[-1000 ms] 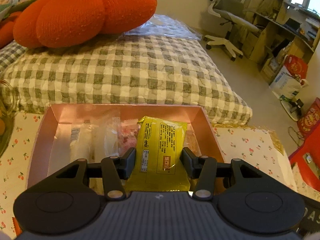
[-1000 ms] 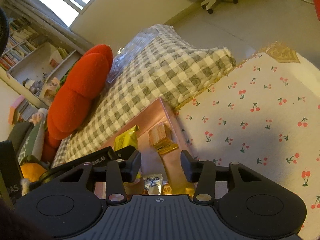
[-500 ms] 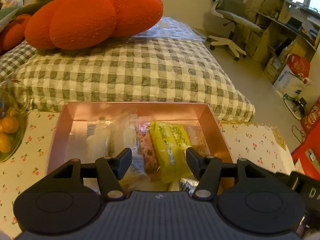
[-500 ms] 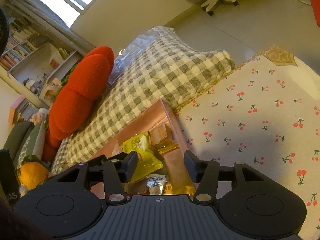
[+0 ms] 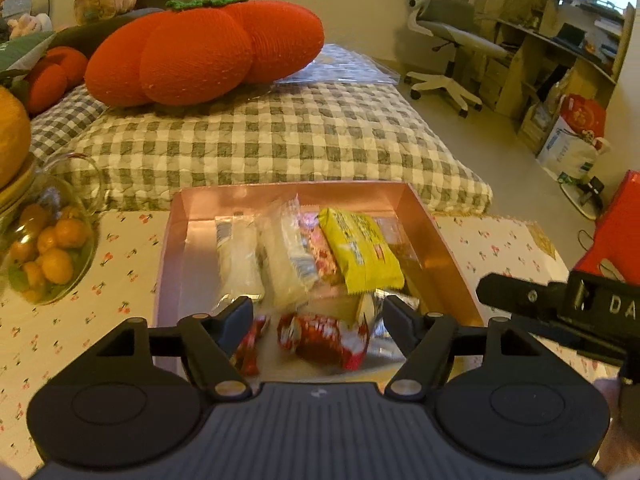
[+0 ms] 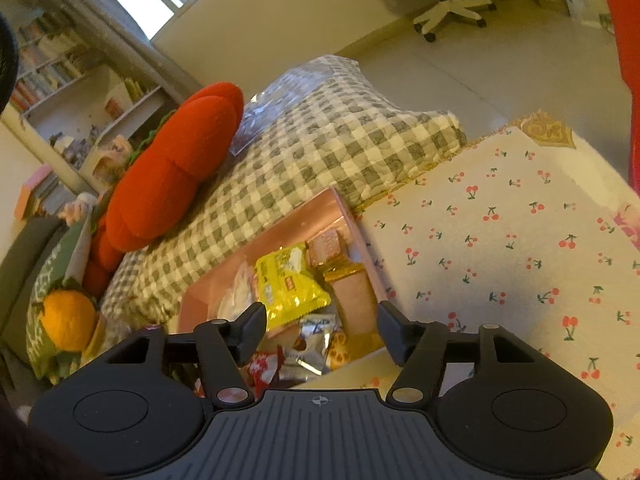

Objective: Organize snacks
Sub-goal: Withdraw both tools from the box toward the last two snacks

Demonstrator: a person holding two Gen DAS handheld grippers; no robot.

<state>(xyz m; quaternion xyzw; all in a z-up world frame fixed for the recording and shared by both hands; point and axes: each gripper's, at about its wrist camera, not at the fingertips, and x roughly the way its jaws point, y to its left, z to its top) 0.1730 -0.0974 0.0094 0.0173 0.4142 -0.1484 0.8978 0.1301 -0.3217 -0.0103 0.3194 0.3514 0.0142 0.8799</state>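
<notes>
Blocking box (image 5: 424, 216) front: left gripper (image 5: 318, 318)

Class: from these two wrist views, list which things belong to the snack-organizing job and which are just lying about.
Job: pink box, yellow snack packet, red wrapped snack, white packets.
Lying about: tomato cushion, bowl of oranges, office chair, checked quilt.
</notes>
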